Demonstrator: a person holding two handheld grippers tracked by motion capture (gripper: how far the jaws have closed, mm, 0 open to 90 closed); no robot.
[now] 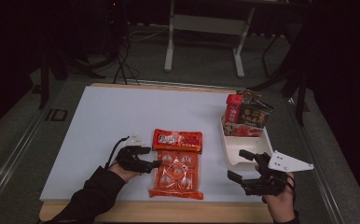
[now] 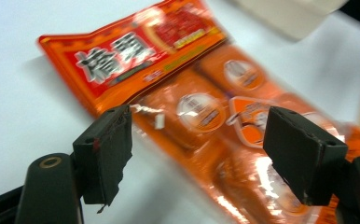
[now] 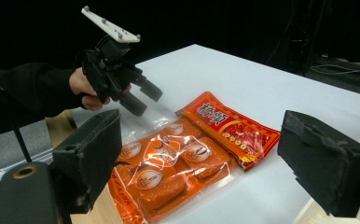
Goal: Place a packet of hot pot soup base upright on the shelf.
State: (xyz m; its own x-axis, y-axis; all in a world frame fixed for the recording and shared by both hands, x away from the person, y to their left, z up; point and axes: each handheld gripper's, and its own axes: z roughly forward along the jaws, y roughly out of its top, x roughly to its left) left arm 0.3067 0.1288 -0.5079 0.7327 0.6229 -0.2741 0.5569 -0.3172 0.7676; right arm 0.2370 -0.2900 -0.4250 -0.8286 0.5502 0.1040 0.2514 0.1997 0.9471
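Orange snack pack (image 1: 177, 164) lies between both gaping grippers.

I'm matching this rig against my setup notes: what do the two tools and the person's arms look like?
Both tools are black with two blocky, flat-faced jaws. The left tool carries a pale three-cornered plate and trails a thin black cable. The right tool carries a larger pale plate with small holes. The left arm wears a black sleeve.

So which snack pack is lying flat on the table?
The big orange pack, flat on the white table by the left claw. The other packs stand upright in the white bin.
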